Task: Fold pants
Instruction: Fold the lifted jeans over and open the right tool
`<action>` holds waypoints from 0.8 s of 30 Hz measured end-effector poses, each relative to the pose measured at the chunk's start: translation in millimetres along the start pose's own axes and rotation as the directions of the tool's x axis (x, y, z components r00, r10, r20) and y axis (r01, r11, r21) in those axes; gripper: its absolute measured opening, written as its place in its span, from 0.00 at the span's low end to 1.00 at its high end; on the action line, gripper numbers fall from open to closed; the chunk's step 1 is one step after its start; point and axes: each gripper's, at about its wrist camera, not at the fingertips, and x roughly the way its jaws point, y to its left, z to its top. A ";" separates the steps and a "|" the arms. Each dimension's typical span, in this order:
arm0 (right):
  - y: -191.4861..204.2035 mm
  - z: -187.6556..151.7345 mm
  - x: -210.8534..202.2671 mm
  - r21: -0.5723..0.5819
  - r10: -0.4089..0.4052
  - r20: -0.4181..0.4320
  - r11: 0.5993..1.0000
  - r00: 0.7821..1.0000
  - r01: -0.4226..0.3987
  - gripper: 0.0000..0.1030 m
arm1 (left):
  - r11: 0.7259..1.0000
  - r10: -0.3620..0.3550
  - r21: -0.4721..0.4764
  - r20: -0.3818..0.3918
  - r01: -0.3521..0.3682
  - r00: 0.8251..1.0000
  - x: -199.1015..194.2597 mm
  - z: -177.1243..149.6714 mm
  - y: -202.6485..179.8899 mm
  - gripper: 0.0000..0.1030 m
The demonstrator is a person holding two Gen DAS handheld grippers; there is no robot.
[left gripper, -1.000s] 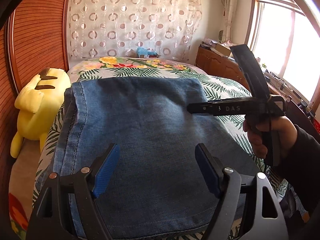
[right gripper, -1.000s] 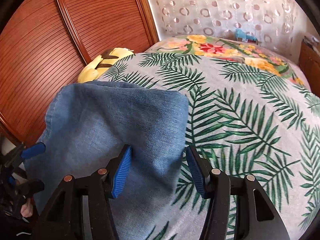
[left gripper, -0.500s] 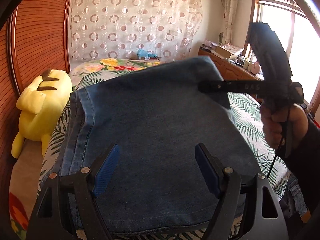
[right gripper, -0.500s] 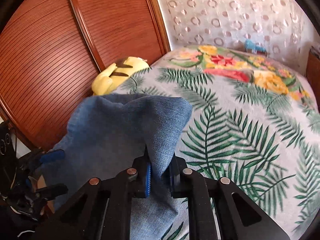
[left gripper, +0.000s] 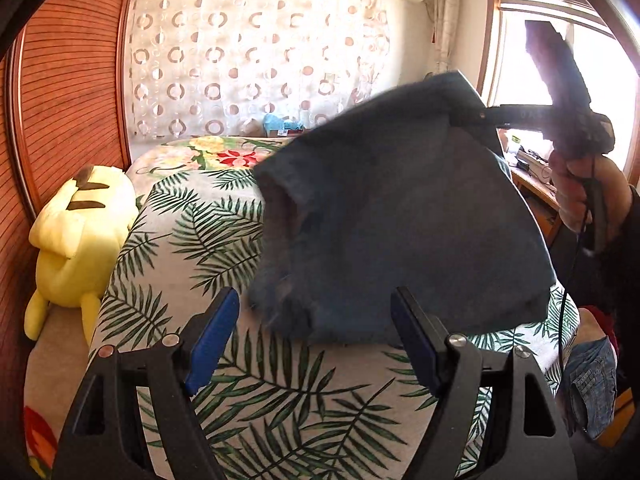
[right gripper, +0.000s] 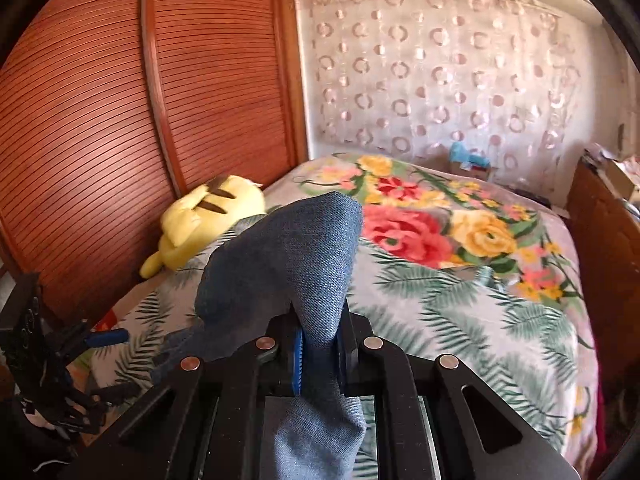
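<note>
A: What is on the left?
B: A yellow plush toy (left gripper: 80, 236) lies beside the leafy bedspread (left gripper: 280, 396).
A: And the left gripper (left gripper: 316, 344)?
B: Its jaws stand wide with nothing in them.
A: Where are the jeans (left gripper: 400, 232)?
B: Lifted off the bed. The right gripper (right gripper: 318, 354) pinches a fold of them tight.

My right gripper's (right gripper: 318, 354) pads are buried in the jeans (right gripper: 288, 264); ahead of my left gripper (left gripper: 312, 336) the lifted denim is motion-blurred, hiding the bedspread (left gripper: 192, 240) behind.
</note>
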 end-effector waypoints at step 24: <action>-117.1 -48.8 63.0 0.186 -0.187 -0.165 0.958 0.968 0.217 0.19 | 0.991 -0.079 0.106 -0.049 0.084 0.996 53.8 31.4 -61.4 0.76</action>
